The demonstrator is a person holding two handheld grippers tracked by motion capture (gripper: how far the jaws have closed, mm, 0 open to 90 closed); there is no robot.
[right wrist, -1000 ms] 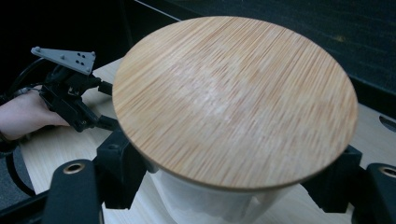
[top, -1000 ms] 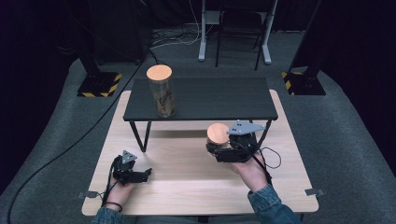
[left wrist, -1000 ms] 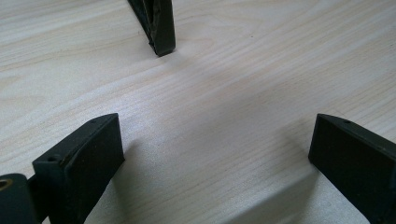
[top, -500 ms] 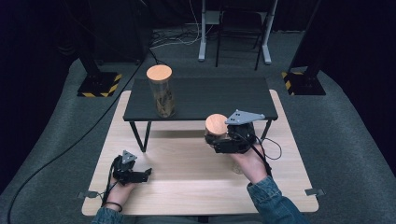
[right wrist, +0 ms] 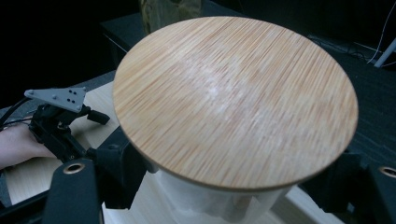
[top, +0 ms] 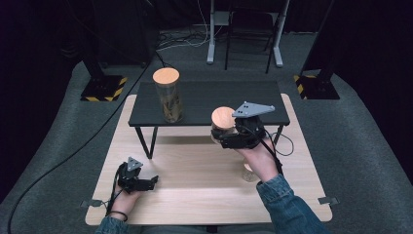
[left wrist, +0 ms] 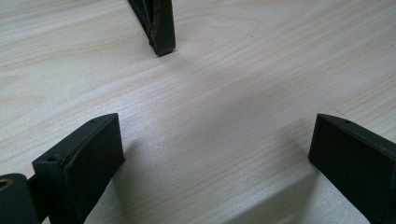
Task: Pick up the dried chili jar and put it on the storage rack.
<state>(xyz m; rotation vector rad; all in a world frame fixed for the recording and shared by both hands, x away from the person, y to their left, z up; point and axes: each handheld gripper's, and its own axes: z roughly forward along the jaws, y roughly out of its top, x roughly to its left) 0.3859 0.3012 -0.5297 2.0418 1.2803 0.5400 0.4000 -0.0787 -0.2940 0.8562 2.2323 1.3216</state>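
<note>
Your left gripper (top: pixel 146 183) rests low on the wooden surface (top: pixel 195 170), its fingers (left wrist: pixel 88 154) spread wide with bare wood between them. Your right gripper (top: pixel 225 138) holds the jar (top: pixel 223 126) by its glass body, fingers (right wrist: pixel 116 168) clamped below the bamboo lid (right wrist: pixel 236 100). The jar stands upright, long axis vertical, lid upward, raised at the black shelf's (top: pixel 209 97) front edge. A taller jar (top: pixel 168 96) stands upright on that shelf.

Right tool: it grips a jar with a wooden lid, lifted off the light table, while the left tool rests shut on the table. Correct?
Not quite. The left tool is open: the left gripper view shows its jaws wide apart over bare table. The right tool does grip the wooden-lidded jar, raised off the table.
</note>
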